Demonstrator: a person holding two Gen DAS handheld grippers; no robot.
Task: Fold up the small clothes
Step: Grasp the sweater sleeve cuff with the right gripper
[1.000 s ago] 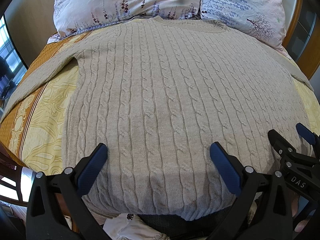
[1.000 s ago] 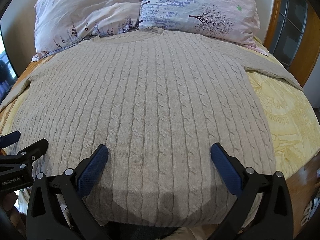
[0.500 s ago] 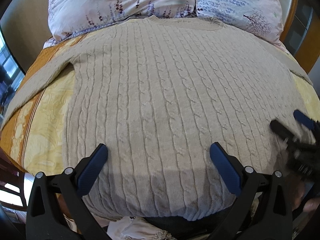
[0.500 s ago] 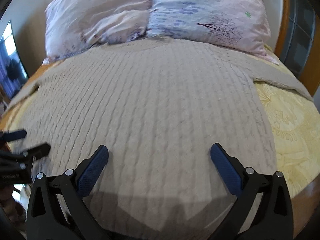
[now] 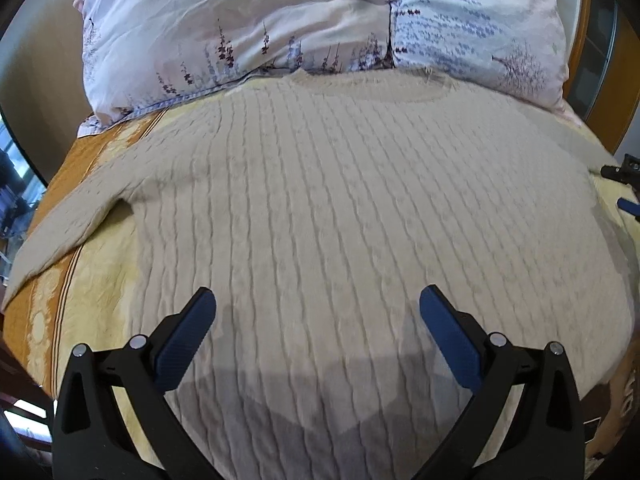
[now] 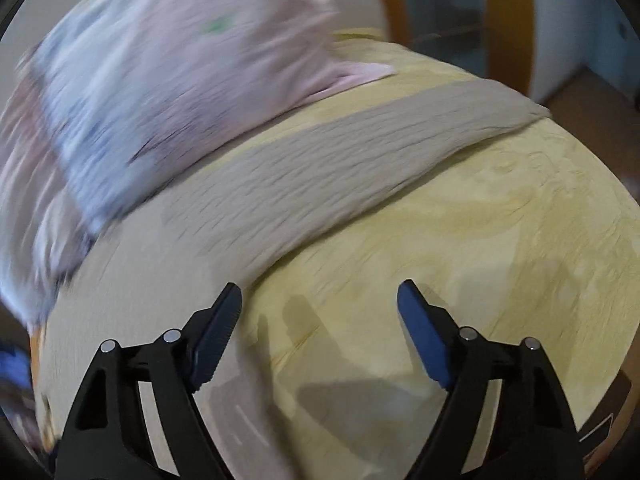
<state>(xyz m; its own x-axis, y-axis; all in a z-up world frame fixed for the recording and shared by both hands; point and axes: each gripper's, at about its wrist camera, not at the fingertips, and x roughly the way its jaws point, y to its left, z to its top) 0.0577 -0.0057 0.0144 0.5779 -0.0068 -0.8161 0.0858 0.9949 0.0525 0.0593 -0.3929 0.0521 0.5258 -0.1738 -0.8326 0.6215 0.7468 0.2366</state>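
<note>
A beige cable-knit sweater [image 5: 360,220] lies flat on the bed, neck toward the pillows, its left sleeve [image 5: 80,216] stretched out to the side. My left gripper [image 5: 318,312] hovers open over the sweater's lower body, with nothing between its fingers. My right gripper [image 6: 320,304] is off the sweater's right side, over bare yellow bedspread just below the right sleeve [image 6: 360,160]. Its jaws are closing with nothing between them. The right wrist view is blurred by motion. In the left wrist view the right gripper [image 5: 624,188] shows only at the far right edge.
Two floral pillows [image 5: 240,28] [image 5: 480,28] lie behind the sweater's neck. The yellow and orange bedspread [image 5: 100,280] shows on both sides. A wooden frame [image 6: 508,20] and floor [image 6: 580,92] lie beyond the bed's right edge.
My right gripper swung fast to the right, from over the sweater's body to the right sleeve, rolling as it went, and its jaws narrowed. My left gripper shifted slightly toward the pillows.
</note>
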